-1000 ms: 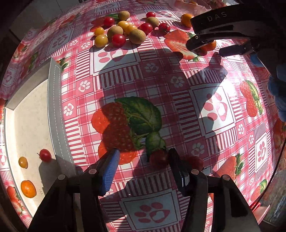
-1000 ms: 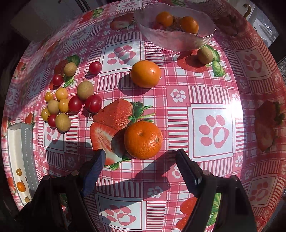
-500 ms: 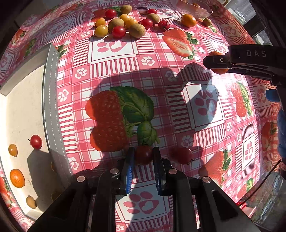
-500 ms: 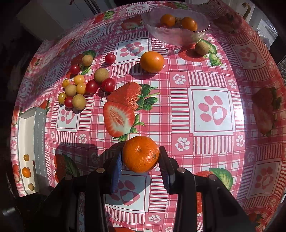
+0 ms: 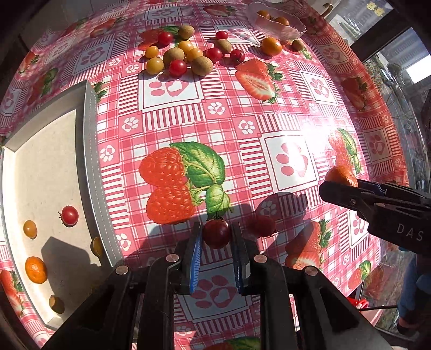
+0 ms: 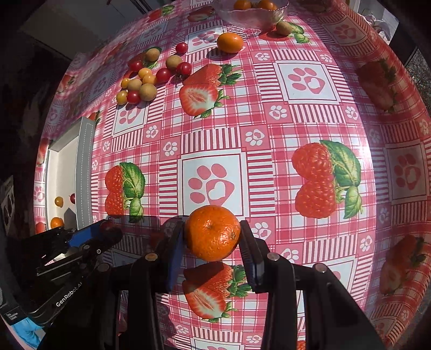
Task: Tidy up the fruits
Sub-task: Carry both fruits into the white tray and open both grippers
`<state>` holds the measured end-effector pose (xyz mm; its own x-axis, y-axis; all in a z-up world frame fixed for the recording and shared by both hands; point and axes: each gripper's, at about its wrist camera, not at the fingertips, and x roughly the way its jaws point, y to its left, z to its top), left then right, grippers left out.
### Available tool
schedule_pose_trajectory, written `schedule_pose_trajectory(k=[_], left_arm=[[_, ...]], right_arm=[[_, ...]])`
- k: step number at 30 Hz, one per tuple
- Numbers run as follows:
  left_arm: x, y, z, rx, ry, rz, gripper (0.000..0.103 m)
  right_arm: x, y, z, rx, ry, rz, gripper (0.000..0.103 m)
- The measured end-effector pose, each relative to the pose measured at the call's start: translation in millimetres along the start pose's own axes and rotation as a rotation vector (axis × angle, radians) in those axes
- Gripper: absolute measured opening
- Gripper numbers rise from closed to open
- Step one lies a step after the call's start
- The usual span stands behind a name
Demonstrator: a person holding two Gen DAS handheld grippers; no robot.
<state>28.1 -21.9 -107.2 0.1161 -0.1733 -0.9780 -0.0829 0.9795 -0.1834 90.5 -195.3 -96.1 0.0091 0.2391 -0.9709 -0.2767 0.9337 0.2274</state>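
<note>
Left wrist view: the left gripper (image 5: 216, 237) is clamped on a small dark-red cherry tomato (image 5: 216, 233), its blue-lined fingers (image 5: 196, 249) nearly together with the fruit pinched at their tips. The tomato is round, with no clear long axis; its green stem end points away from the camera. It sits above the red-and-white checked fruit-print tablecloth (image 5: 223, 118), with a second red cherry tomato (image 5: 262, 225) just beside it in shadow. To the left lies the white rectangular tray (image 5: 89, 150), holding a red cherry tomato (image 5: 70, 215) and a small orange mandarin (image 5: 35, 269).

Right wrist view: the right gripper (image 6: 212, 237) is closed on a round orange mandarin (image 6: 212, 233), the fingers set wider and pressing its two sides; its dimpled stem scar faces the camera. The glass bowl (image 6: 250, 16) stands far off at the table's edge.

Half a second ago both grips were already closed; since then both grippers have pulled back, so the loose fruit pile (image 5: 183, 58) looks farther away.
</note>
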Motion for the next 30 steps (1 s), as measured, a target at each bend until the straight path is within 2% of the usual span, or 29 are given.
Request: schedule_pose_trajectory(k=[13, 30], left_arm=[[-42, 25, -21, 0.018, -0.052, -0.019, 0.022], [-68, 108, -34, -0.102, -0.118, 0.028, 0.022]], right_arm=[[-20, 44, -11, -0.039, -0.024, -0.007, 0.043], [-9, 127, -2, -0.175, -0.008, -0.01, 0.043]])
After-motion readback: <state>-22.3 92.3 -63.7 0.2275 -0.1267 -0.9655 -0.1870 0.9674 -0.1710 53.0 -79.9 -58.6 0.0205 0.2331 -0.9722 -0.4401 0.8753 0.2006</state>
